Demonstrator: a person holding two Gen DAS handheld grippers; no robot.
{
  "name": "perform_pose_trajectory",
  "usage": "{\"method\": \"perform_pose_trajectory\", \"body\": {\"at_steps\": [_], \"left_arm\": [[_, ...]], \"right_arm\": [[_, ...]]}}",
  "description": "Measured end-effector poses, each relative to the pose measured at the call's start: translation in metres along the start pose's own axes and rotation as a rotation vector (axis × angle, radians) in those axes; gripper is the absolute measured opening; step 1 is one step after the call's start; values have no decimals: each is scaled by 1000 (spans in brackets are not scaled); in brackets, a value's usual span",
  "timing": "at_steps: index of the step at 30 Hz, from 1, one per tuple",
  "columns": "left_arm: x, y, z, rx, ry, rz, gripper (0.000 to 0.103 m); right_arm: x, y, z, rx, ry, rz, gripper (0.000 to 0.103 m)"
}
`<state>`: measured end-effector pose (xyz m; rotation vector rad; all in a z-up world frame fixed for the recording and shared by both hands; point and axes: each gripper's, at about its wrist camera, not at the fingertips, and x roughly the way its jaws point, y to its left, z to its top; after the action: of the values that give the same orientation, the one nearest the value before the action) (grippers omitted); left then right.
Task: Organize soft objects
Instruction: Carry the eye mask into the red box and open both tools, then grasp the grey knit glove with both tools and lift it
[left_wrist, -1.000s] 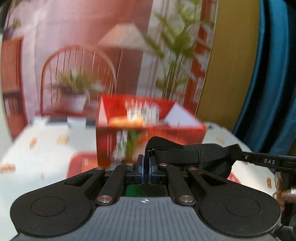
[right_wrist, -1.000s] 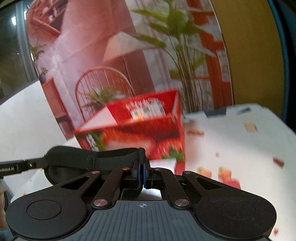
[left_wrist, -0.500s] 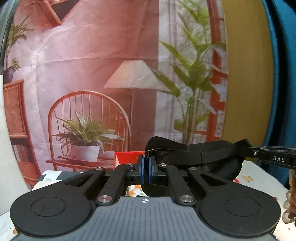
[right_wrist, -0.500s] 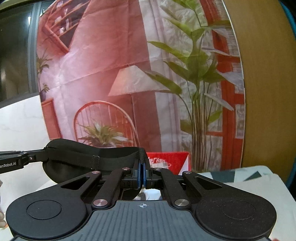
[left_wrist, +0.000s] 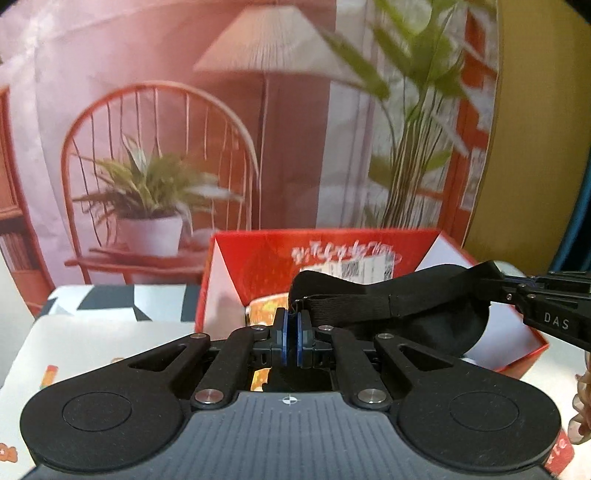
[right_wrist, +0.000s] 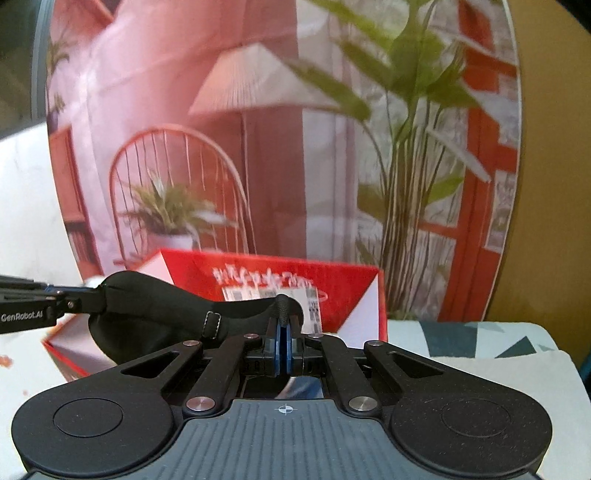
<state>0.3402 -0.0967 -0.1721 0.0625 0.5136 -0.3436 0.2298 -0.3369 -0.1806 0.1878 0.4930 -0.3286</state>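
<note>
A black sleep mask hangs stretched between both grippers, over the open top of a red cardboard box. My left gripper is shut on the mask's left end where the strap joins. In the same view the right gripper pinches the mask's other end. In the right wrist view, my right gripper is shut on the mask at its strap, and the left gripper holds the far end at the left. The red box lies just behind. An orange-patterned item shows inside the box.
A printed backdrop of a chair, lamp and plants stands right behind the box. A patterned white tablecloth covers the surface. A person's hand shows at the right edge. Blue fabric hangs at the far right.
Both grippers, with the mask still between them, have moved up to the red box. The box now fills the middle of both views, with the mask over its opening.
</note>
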Motion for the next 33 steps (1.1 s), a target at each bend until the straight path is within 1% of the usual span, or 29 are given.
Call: {"method": "perform_pose_trajectory", "body": {"at_steps": [2, 4, 5, 6, 7, 8, 9, 10, 11, 12, 15, 19, 24, 26, 28, 33], "left_arm": [[9, 1, -1, 7, 19, -4, 6], [13, 1, -2, 23, 31, -17, 8], [13, 3, -2, 30, 34, -29, 9], [11, 5, -2, 32, 32, -37, 13], [10, 6, -1, 33, 31, -46, 21], [7, 7, -1, 32, 33, -49, 26], [4, 10, -1, 30, 29, -49, 39], [1, 12, 0, 29, 21, -50, 47], [-5, 14, -1, 26, 11, -52, 47], [-12, 16, -1, 23, 4, -57, 48], [-31, 23, -5, 18, -3, -69, 48], [-58, 29, -16, 3, -9, -98, 48], [-84, 32, -47, -26, 2, -136, 48], [-86, 31, -63, -33, 33, -149, 48], [-81, 32, -75, -43, 68, -145, 48], [-57, 36, -101, -124, 126, -143, 49]], "right_arm": [[8, -2, -3, -2, 22, -6, 4], [13, -6, -6, 8, 40, -13, 10], [14, -7, -7, 14, 43, -19, 15], [13, -9, -8, 20, 42, -27, 21], [11, -10, -8, 25, 38, -29, 24], [8, -12, -8, 29, 35, -31, 29], [5, -13, -8, 35, 30, -28, 35], [1, -14, -8, 40, 26, -27, 38], [-5, -14, -8, 47, 19, -26, 43], [-10, -14, -9, 53, 11, -19, 45], [-29, -11, -12, 67, -7, 6, 48], [-57, -5, -26, 96, -12, 39, 48], [-89, 4, -59, 135, 13, 67, 48], [-99, 7, -77, 138, 40, 65, 48], [-107, 10, -96, 139, 81, 61, 48], [-118, 12, -138, 158, 170, 35, 48]]}}
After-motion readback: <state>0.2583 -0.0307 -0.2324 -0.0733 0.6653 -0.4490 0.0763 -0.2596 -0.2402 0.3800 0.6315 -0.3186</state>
